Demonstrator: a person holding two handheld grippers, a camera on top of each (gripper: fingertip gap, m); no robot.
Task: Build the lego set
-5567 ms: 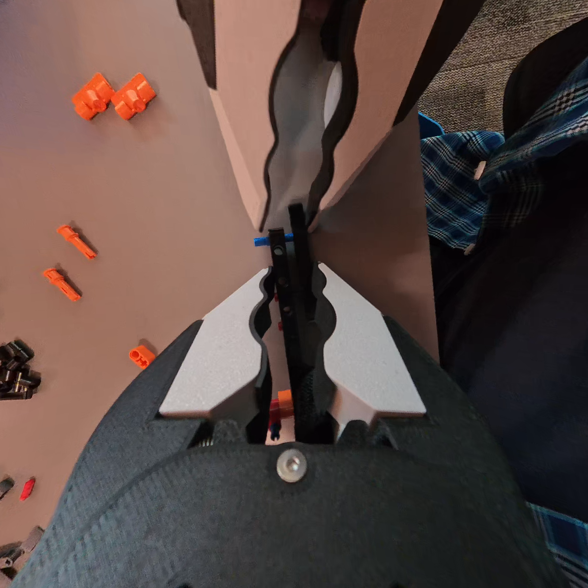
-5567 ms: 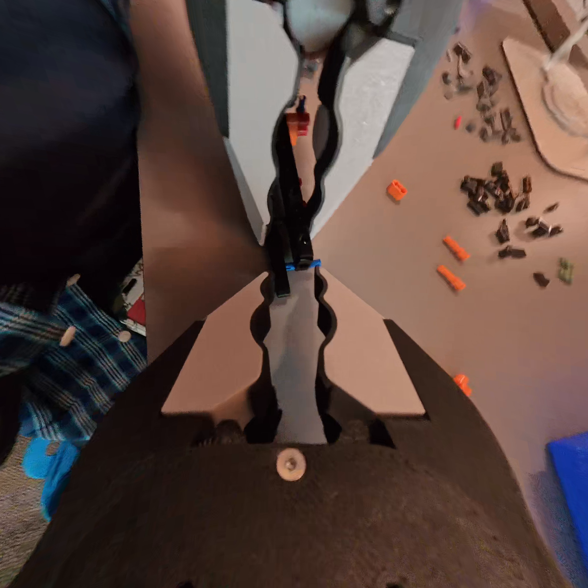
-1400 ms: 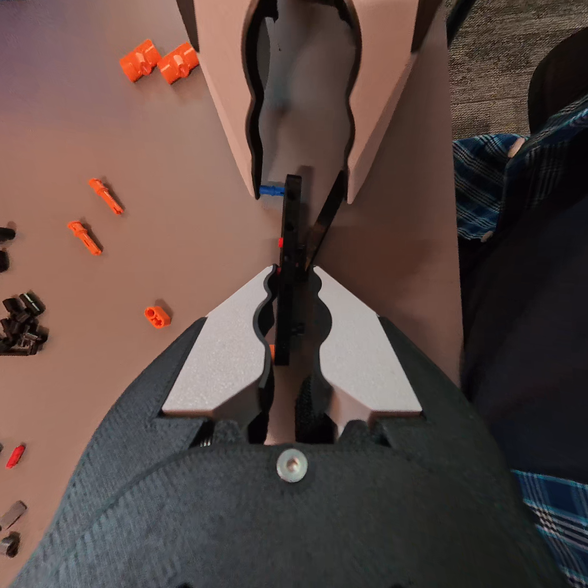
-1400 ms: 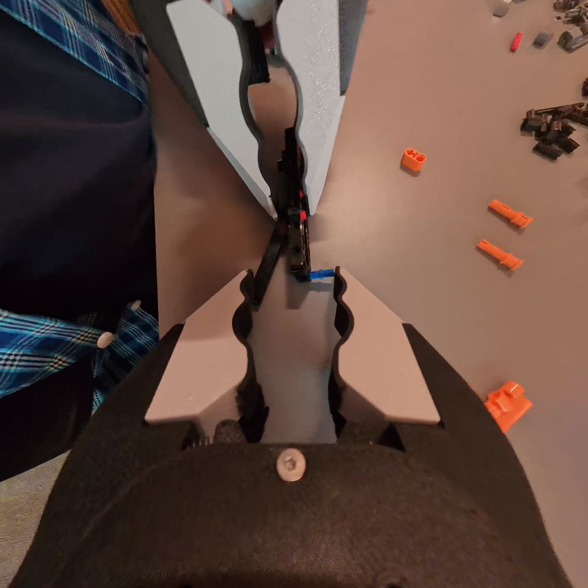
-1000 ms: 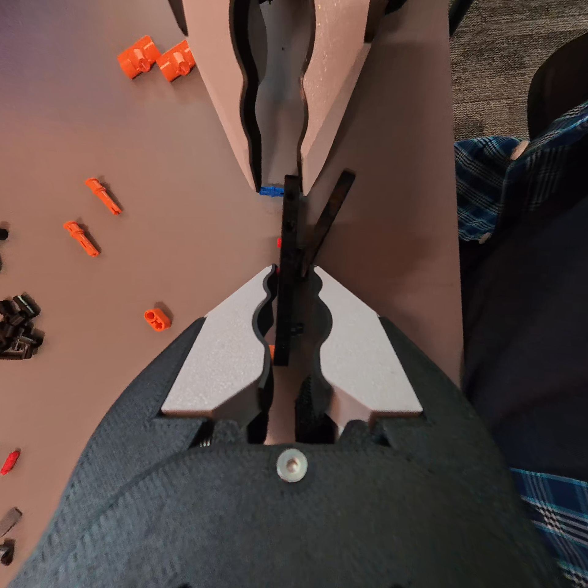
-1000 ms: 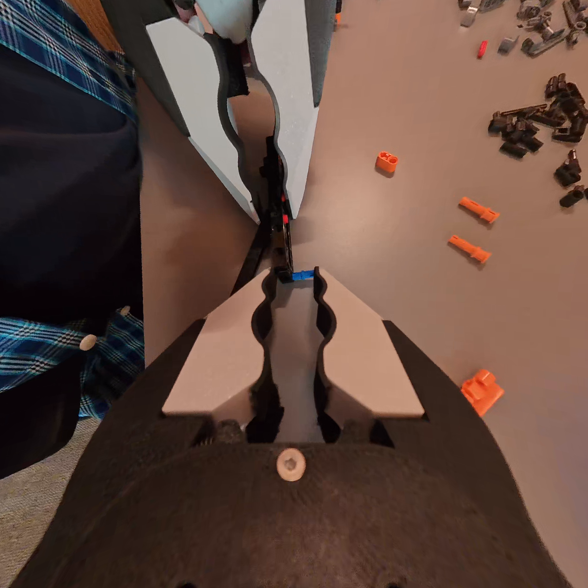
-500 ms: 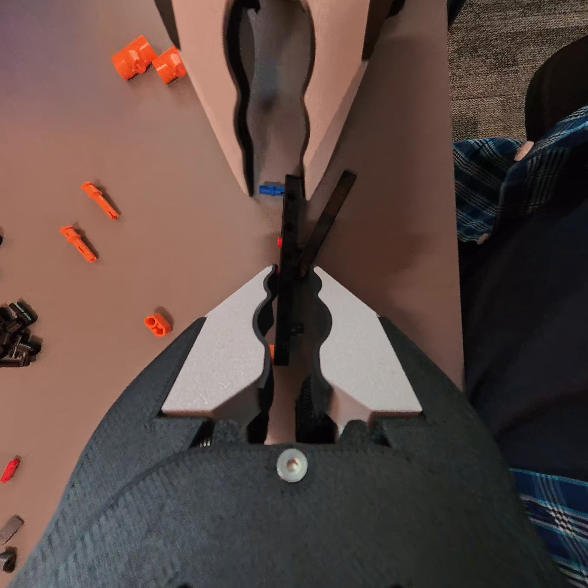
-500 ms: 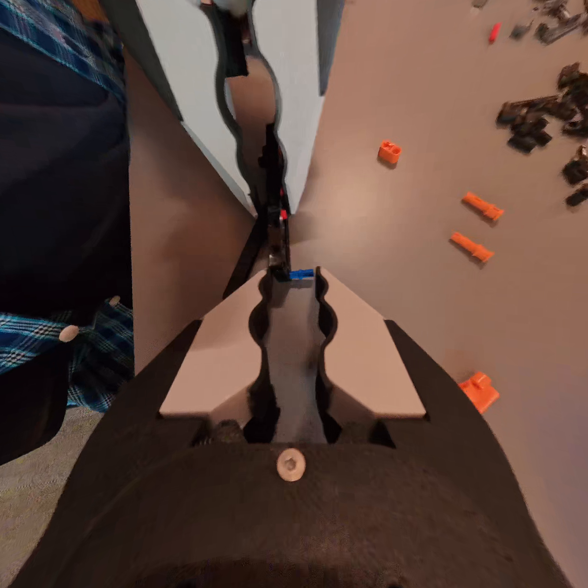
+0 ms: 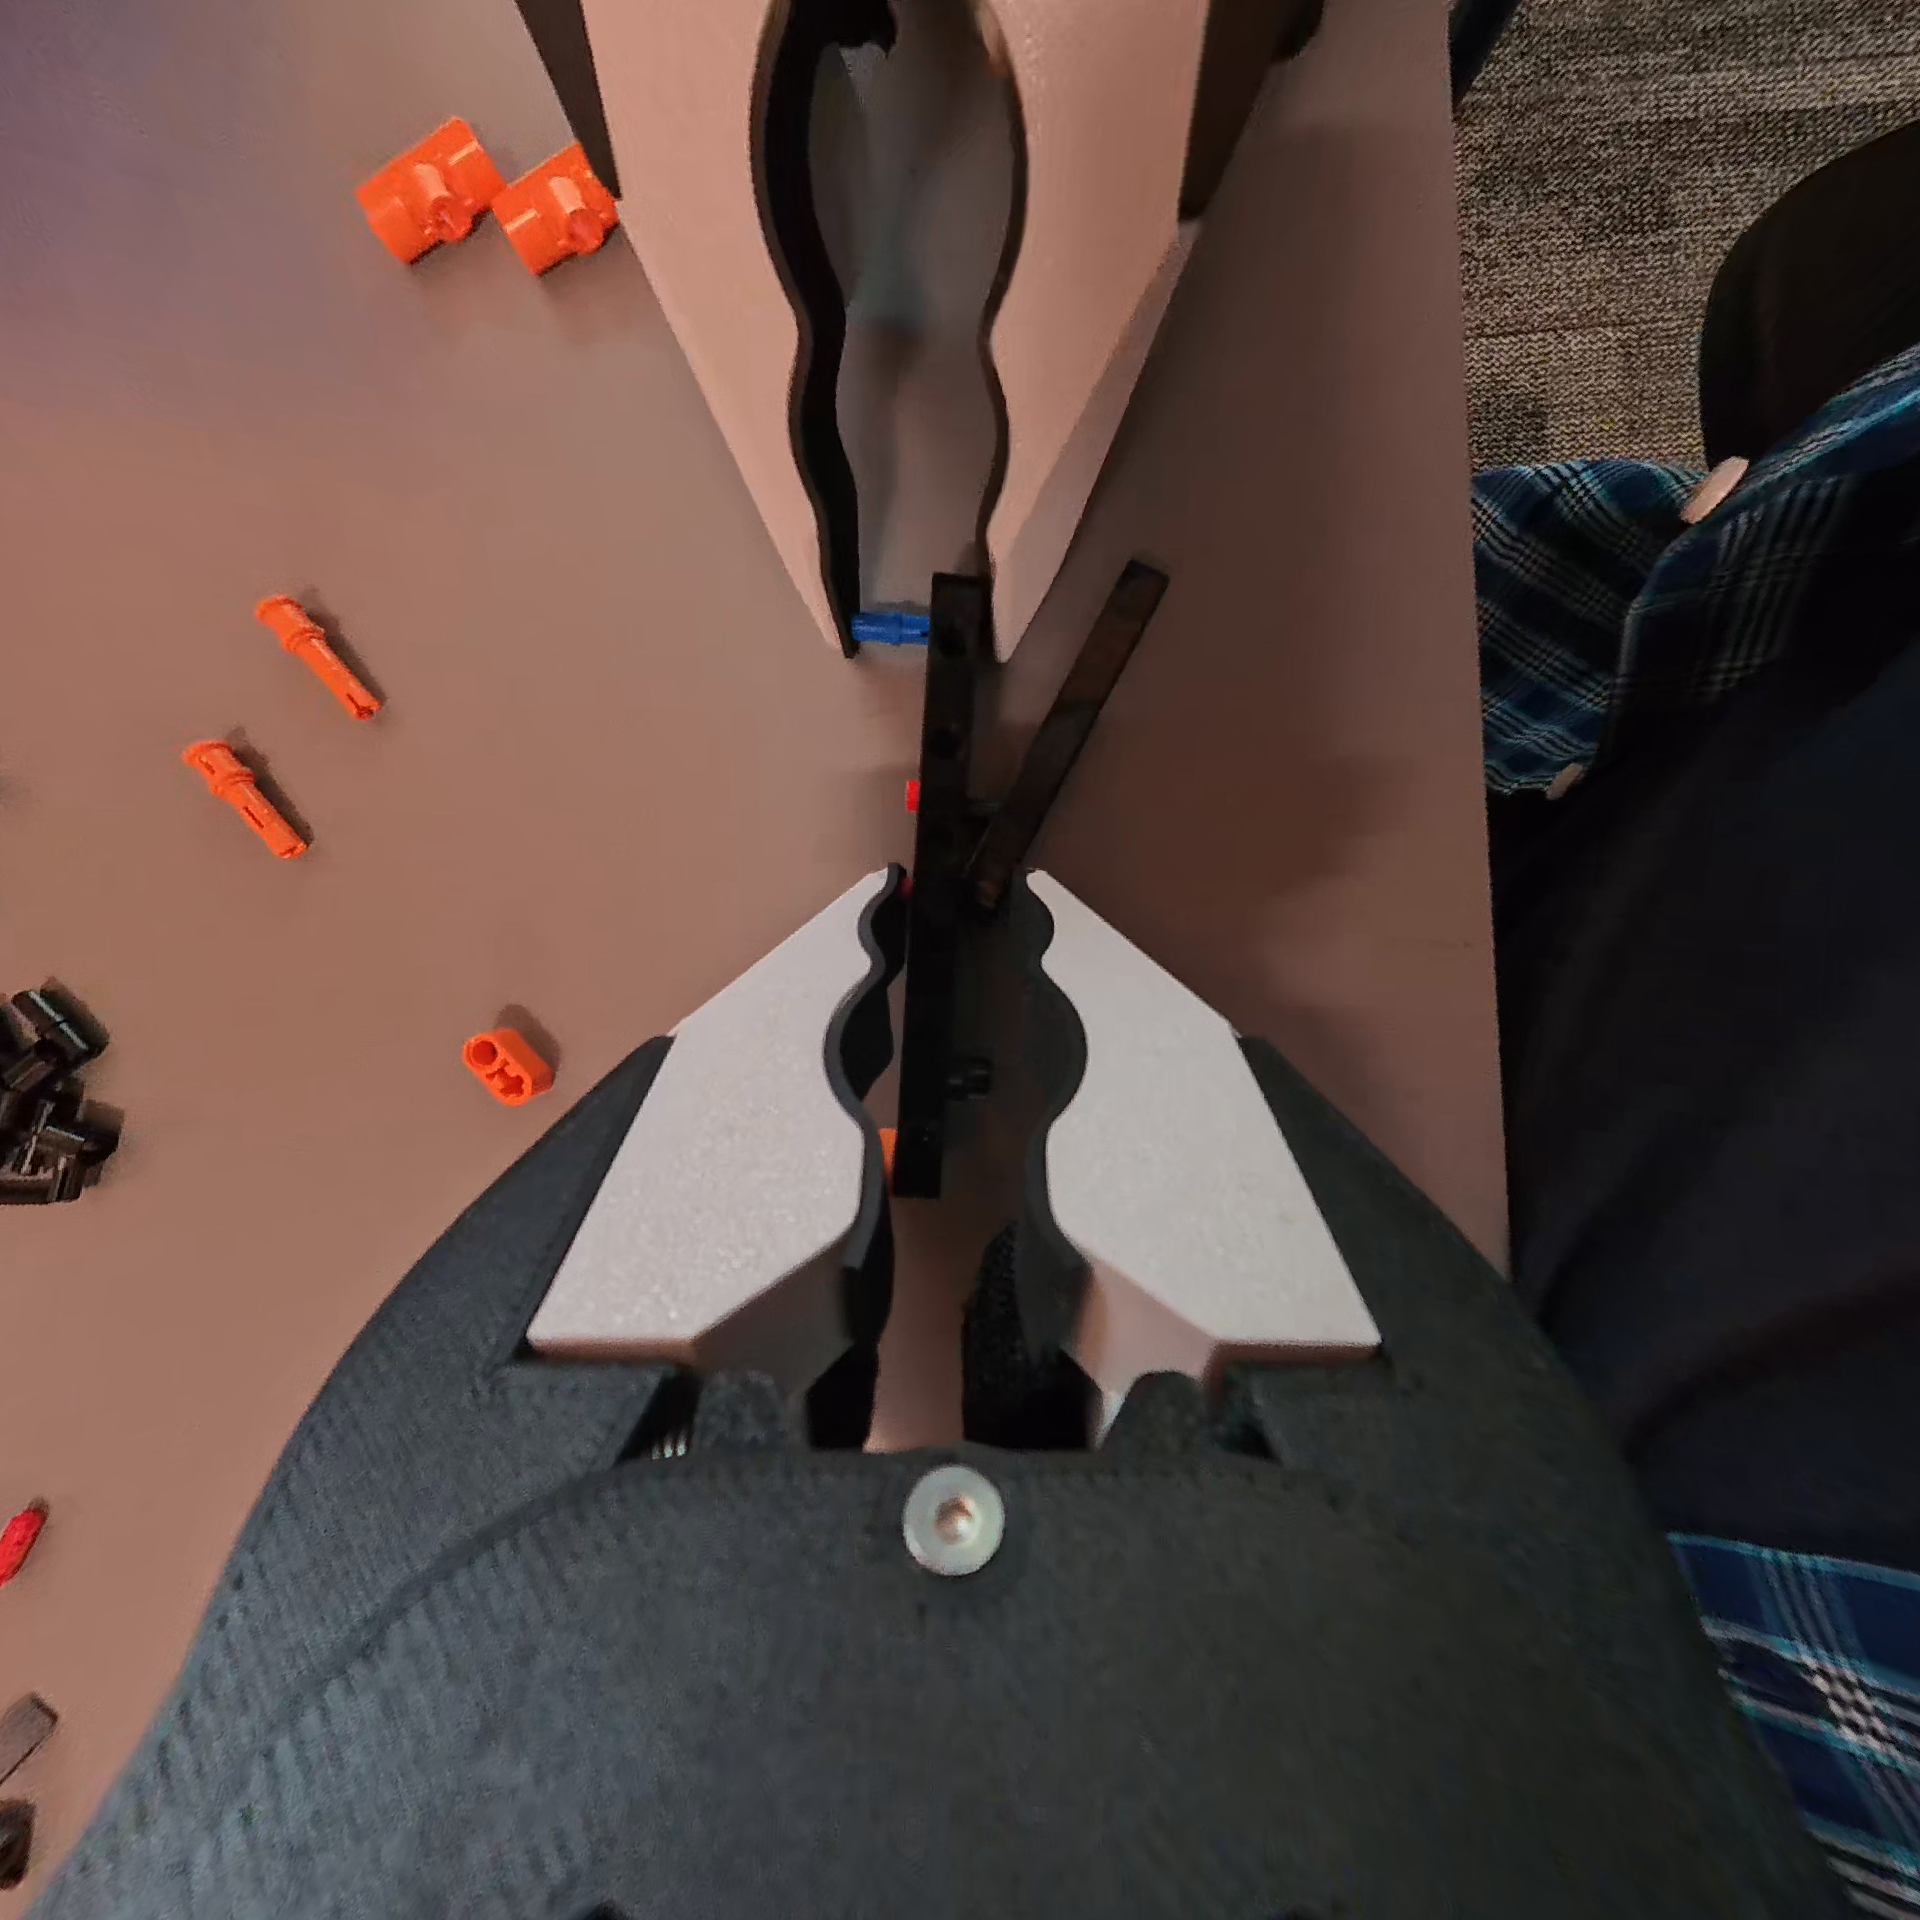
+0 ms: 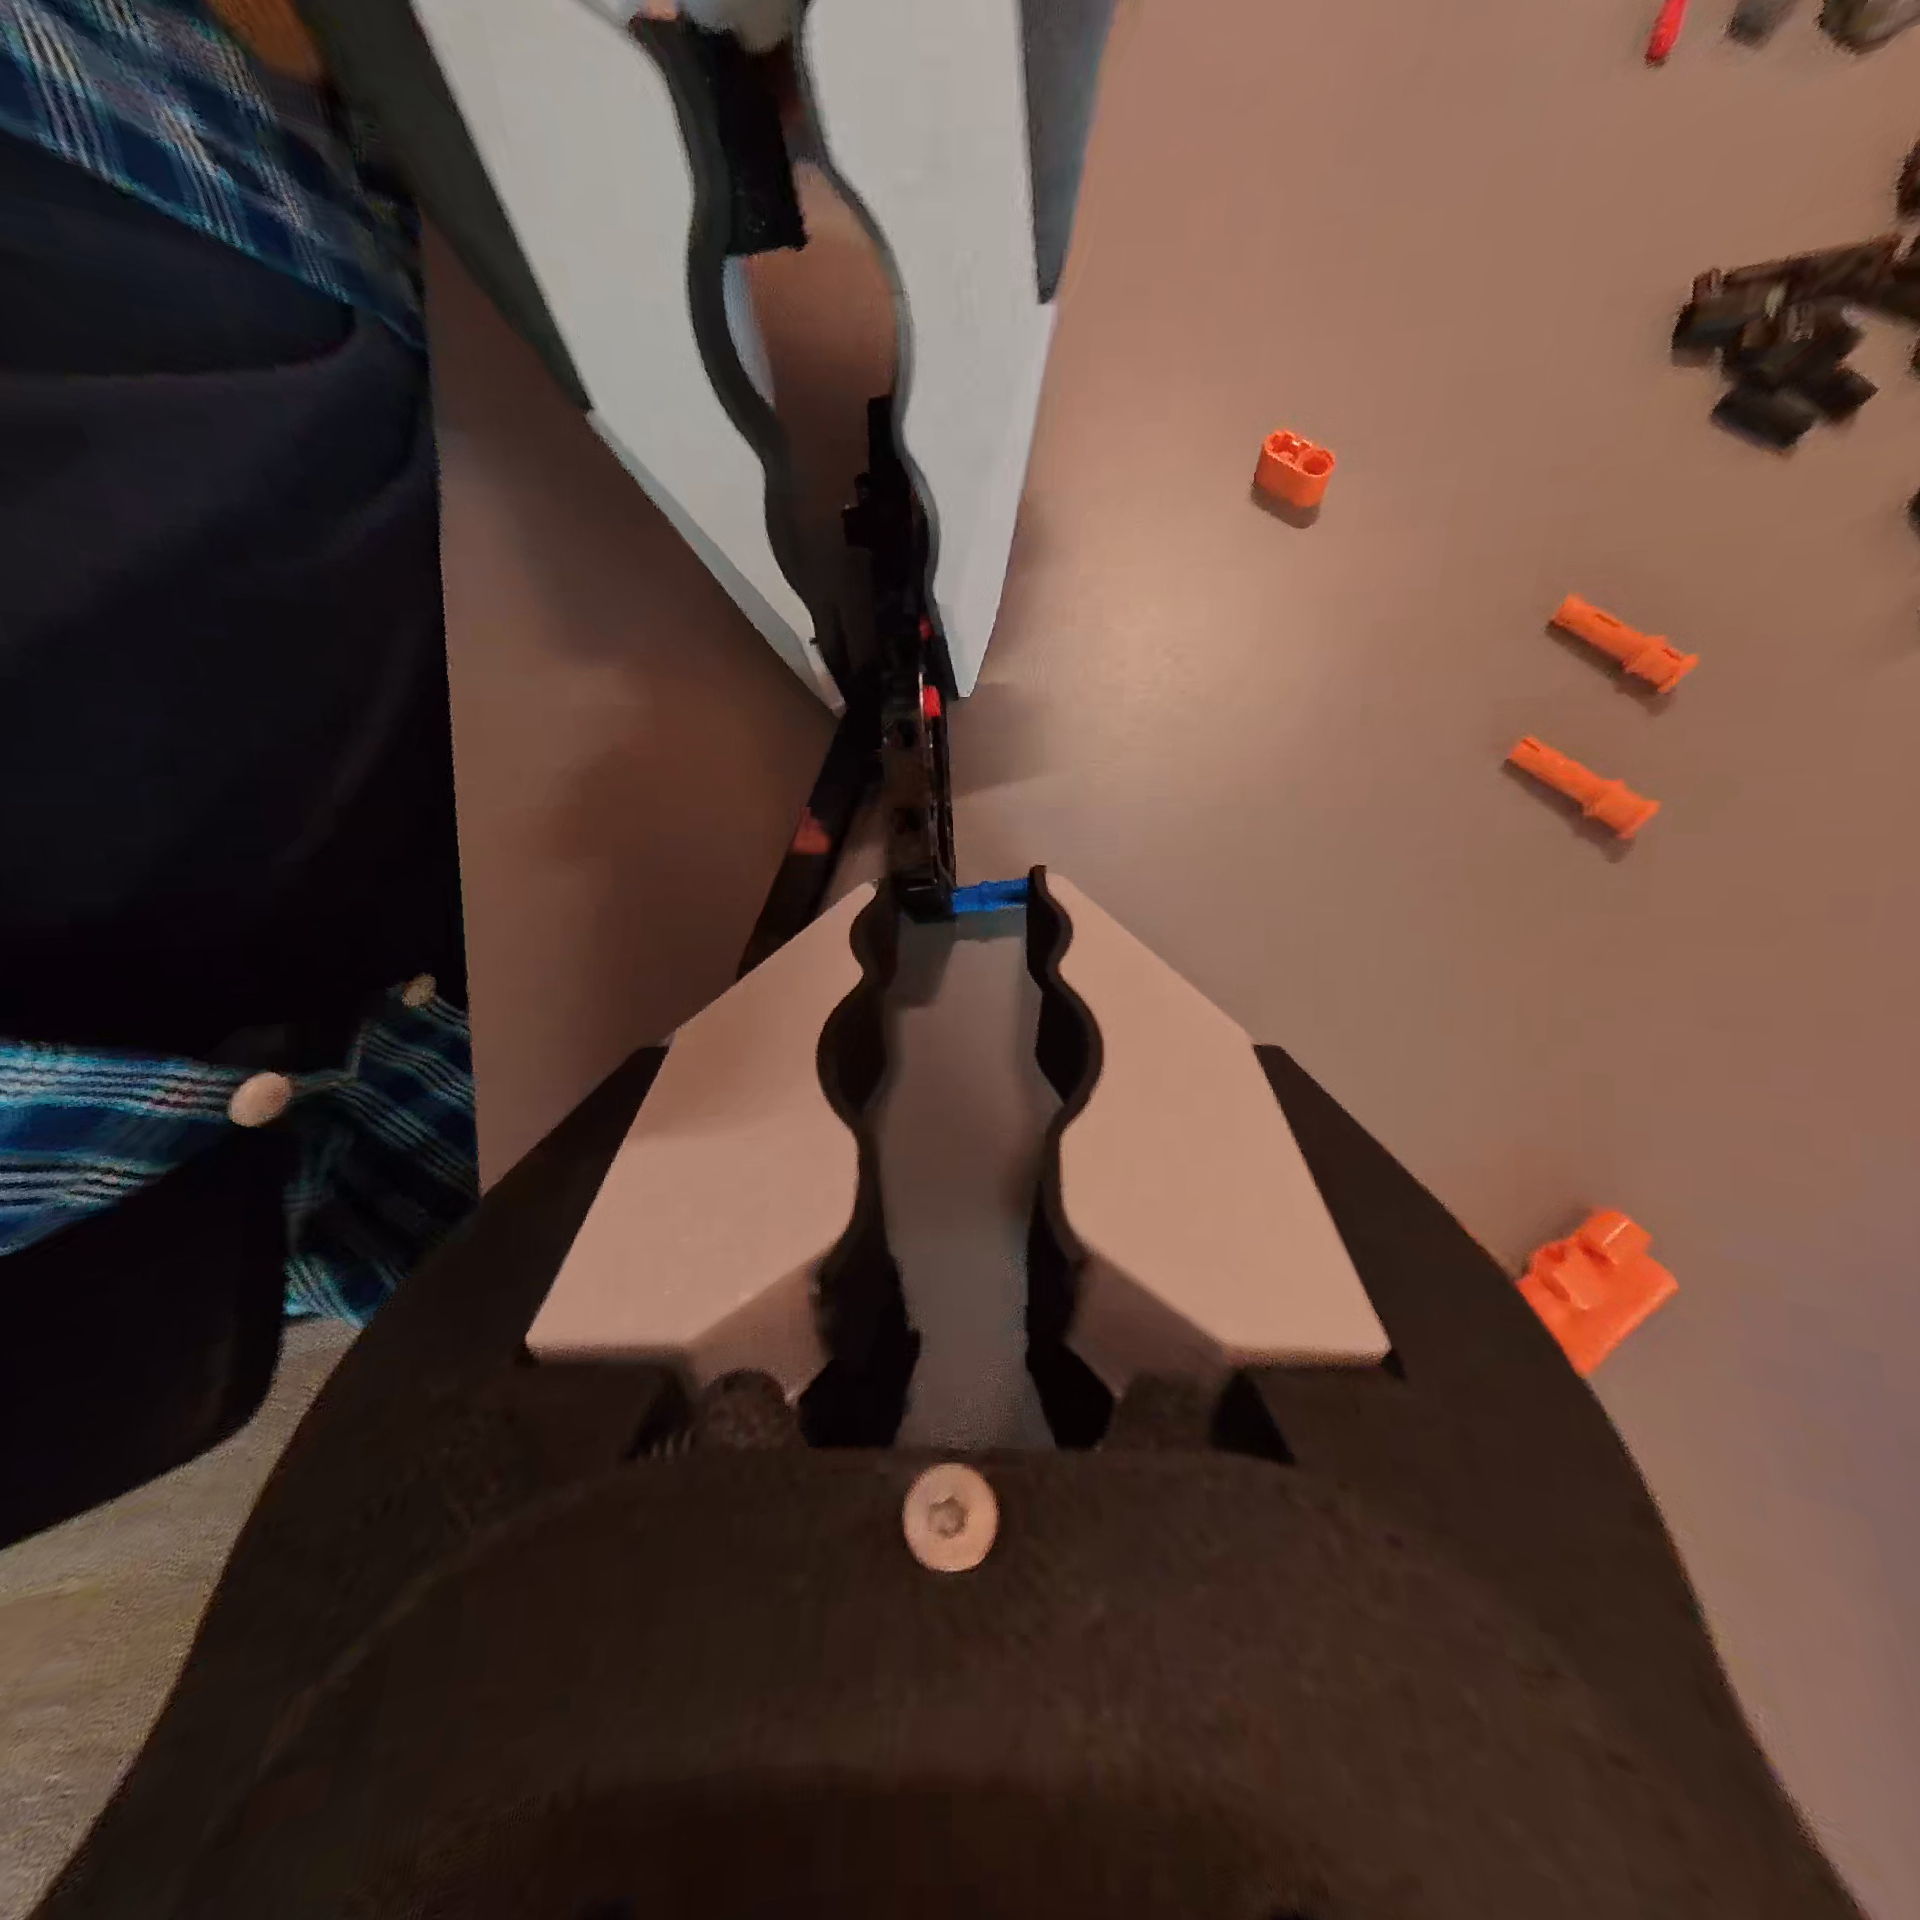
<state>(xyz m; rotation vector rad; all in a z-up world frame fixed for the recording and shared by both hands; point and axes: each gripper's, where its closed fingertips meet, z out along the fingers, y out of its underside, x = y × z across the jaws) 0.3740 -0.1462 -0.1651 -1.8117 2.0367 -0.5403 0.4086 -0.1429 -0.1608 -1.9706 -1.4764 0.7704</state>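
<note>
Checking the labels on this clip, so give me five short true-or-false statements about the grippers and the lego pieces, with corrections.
1. The left gripper holds a black beam assembly between its fingers. True.
2. A blue pin sticks out sideways from the far end of that assembly. True.
3. The right gripper is clamped on a loose orange pin. False: its fingertips frame the blue pin and the end of the black beam; the two orange pins lie free on the table.
4. A second, thinner black beam splays off at an angle from the main one. True.
5. The two orange blocks are stacked on the black assembly. False: they lie side by side on the table.
</note>
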